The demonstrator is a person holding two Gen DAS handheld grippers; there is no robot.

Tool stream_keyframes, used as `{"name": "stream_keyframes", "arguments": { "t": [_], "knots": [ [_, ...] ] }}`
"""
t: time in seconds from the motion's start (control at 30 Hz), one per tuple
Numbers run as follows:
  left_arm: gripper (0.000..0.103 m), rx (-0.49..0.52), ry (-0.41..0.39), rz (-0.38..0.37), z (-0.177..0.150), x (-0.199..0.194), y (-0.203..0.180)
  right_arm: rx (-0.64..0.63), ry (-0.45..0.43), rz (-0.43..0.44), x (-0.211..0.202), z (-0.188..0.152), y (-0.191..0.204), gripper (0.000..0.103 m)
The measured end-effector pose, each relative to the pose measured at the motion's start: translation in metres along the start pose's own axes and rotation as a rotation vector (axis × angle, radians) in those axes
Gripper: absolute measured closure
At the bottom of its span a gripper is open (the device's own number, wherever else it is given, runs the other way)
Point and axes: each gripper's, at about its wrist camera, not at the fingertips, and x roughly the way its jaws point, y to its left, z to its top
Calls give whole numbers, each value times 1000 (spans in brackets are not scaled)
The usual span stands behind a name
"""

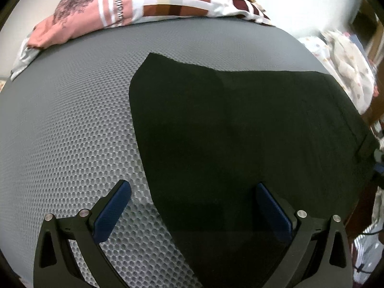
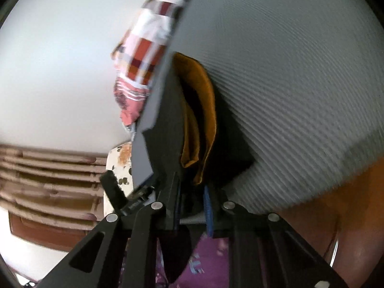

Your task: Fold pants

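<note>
My left gripper points steeply down with its blue pads spread wide and released, hovering over the near edge of the black pants, which lie flat on the grey mesh-textured mattress. A patterned pink and checked blanket is bunched along the far edge against a pale wall. My right gripper is rolled sideways and tilted gently down, its jaws drawn narrow and clamping a bunched fold of the pants' dark fabric with orange lining, lifted at the mattress edge; wooden slats show at left.
</note>
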Motion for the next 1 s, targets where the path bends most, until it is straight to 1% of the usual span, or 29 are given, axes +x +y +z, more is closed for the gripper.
{"name": "stream_keyframes", "arguments": {
  "t": [0.07,0.1,0.17,0.2,0.23,0.27,0.3,0.33,0.43,0.5,0.57,0.6,0.67,0.7,0.73,0.77,0.83,0.9,0.93,0.97,1.0],
  "knots": [
    [0,-29,0,10,3,1,4,-21,-11,10,3,9,2,87],
    [0,-35,-3,10,3,1,4,-10,-9,-1,6,13,-6,87],
    [0,-22,-6,19,3,2,3,58,2,-12,13,19,-33,87],
    [0,-23,-7,18,3,2,3,98,14,9,16,20,-46,87],
    [0,-27,-8,13,4,2,4,136,26,56,19,19,-56,87],
    [0,-26,-8,12,4,2,5,156,27,81,19,19,-61,87],
    [0,-25,-6,13,4,1,5,167,22,100,18,19,-62,85],
    [0,-28,-4,17,4,0,6,162,13,110,16,20,-61,81],
    [0,-50,-18,48,2,-9,9,92,-32,49,2,28,-45,80],
    [0,-52,-67,65,-2,-22,12,25,-90,13,-16,36,-27,79],
    [0,-51,-116,47,-6,-34,12,-67,-113,-36,-24,42,-5,79],
    [0,-49,-126,36,-8,-37,12,-130,-112,-91,-23,47,8,76],
    [0,-67,-111,17,-10,-36,13,-207,-118,-189,-15,58,21,63],
    [0,-86,-110,-2,-11,-34,15,-215,-113,-187,-11,64,20,51],
    [0,-101,-110,-17,-12,-33,19,-215,-96,-178,-3,72,18,44],
    [0,-116,-104,-25,-12,-30,22,-206,-76,-179,6,78,15,43],
    [0,-157,-79,-46,-11,-24,28,-209,-15,-200,30,87,8,43],
    [0,-184,-57,-87,-11,-17,35,-214,36,-245,46,86,1,43],
    [0,-178,-57,-94,-12,-15,36,-222,57,-245,54,83,0,44],
    [1,-155,-72,-80,-11,-17,35,-240,50,-250,57,80,3,48],
    [2,-125,-65,-60,-10,-15,33,-232,86,-243,64,78,3,66]
  ]
}}
